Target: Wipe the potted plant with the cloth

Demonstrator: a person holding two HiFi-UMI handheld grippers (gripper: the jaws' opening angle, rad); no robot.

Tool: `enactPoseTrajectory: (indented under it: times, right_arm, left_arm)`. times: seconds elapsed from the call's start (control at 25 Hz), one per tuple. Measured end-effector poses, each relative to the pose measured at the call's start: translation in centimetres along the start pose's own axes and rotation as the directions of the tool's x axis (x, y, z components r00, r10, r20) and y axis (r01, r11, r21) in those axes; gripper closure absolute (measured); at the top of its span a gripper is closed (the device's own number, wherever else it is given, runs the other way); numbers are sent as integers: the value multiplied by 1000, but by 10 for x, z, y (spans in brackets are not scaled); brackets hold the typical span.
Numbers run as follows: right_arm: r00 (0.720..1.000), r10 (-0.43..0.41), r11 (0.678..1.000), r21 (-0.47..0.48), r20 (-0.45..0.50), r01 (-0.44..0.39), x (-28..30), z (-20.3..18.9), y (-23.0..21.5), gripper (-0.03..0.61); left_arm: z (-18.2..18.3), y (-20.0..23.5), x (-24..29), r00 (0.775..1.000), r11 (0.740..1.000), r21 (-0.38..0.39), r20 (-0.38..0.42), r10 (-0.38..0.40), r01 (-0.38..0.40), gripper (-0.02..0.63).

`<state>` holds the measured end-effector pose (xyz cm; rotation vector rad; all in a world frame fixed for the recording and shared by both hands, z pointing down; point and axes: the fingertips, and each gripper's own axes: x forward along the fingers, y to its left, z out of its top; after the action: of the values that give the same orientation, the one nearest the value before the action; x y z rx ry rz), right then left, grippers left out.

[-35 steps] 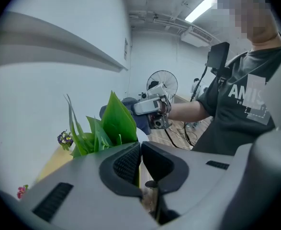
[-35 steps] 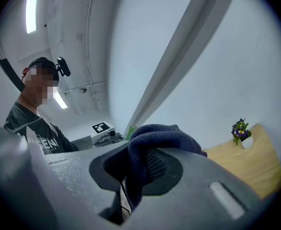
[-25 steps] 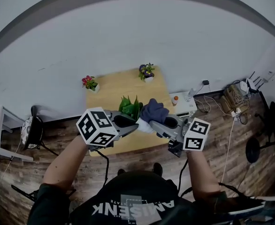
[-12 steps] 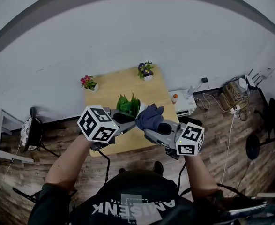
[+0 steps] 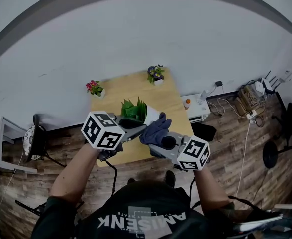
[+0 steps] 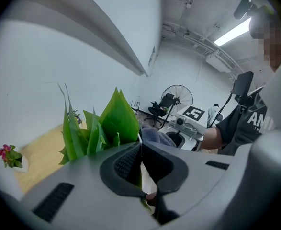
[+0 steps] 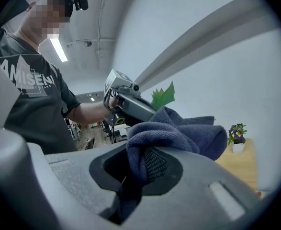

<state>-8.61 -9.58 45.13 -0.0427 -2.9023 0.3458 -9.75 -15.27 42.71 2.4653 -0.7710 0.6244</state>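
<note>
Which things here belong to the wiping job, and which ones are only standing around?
For the job:
- potted plant, gripped by the shut left tool
- cloth, clamped in the right tool

Only standing around:
- pink flower pot and purple flower pot on the wooden table
- standing fan in the background

We stood in a workshop-like lab: bare ceiling pipes (image 6: 193,37), a tube light (image 6: 235,31), a standing fan (image 6: 180,98), loose cables (image 5: 245,114) across the plank floor (image 5: 61,144) at right.
</note>
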Motion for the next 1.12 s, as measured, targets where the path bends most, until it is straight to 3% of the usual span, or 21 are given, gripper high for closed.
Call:
enactPoseTrajectory:
  times: [0.6,0.76,0.96,1.12]
  right_arm:
    - [994,48,997,71,-97,-41,24,-37,-5,534]
    - [995,14,994,108,-98,-3,19,-43,-21,534]
    - [992,-87,981,165,-91,102,2,-46,-49,534]
    - [989,-136,971,190,-54,143,-18,-36,-61,534]
  left_arm:
    - [8,3,-17,999,1000,-26,53,11,-10,607]
    - [10,2,-23,998,1000,-31,65,2,0,607]
    - [7,11,-33,998,999,-3,51,35,-35,607]
    - [-9,29,-37,991,990,64,-27,128,-126,606]
